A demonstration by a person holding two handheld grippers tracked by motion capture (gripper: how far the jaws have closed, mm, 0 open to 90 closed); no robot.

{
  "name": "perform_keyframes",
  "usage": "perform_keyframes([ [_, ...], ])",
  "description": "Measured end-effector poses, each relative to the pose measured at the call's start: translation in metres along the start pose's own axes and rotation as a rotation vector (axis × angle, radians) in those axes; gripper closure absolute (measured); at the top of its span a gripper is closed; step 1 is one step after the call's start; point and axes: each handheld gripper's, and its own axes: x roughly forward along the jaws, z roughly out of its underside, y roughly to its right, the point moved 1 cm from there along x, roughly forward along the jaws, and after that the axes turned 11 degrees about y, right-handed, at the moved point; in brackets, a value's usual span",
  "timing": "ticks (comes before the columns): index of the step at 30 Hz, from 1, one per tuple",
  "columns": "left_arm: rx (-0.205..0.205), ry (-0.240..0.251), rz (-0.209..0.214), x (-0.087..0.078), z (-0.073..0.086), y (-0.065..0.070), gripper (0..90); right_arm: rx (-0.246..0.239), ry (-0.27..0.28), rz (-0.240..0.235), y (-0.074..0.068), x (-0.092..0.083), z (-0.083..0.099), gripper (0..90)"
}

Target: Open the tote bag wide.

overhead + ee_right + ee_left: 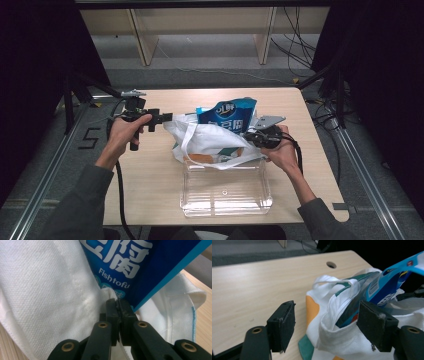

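A white cloth bag (207,140) with orange and green print lies at the middle of the table. A blue snack packet (227,114) marked "Fishtofu" (140,260) stands out of its mouth. My left gripper (167,117) is open at the bag's left edge. In the left gripper view its jaws stand wide apart on either side of the bag's rim (337,337), with the packet (387,285) behind. My right gripper (252,136) is at the bag's right side. It is shut on a fold of the white cloth (45,290), its tips (117,302) just below the packet.
A clear plastic box (225,192) sits open on the wooden table (145,170), just in front of the bag. The table has a cable hole (331,264) near its far edge. Black cables trail from both grippers. Metal frame rails run along both sides.
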Motion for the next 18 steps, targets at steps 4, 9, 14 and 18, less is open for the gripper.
perform_keyframes([
  [4,-0.027,-0.078,0.009,0.015,0.012,-0.007,30.7,-0.005,0.009,0.003,0.0,0.0,0.0,88.6],
  [9,-0.088,-0.108,0.077,0.028,0.03,-0.015,49.2,-0.014,0.017,0.002,0.0,0.002,0.0,88.4],
  [14,-0.039,-0.09,0.097,0.033,0.036,-0.018,75.9,0.025,0.021,0.004,0.001,0.003,0.0,83.1],
  [18,-0.017,-0.07,0.098,0.032,0.034,-0.017,78.3,0.11,0.056,0.033,0.007,-0.011,-0.004,61.6],
])
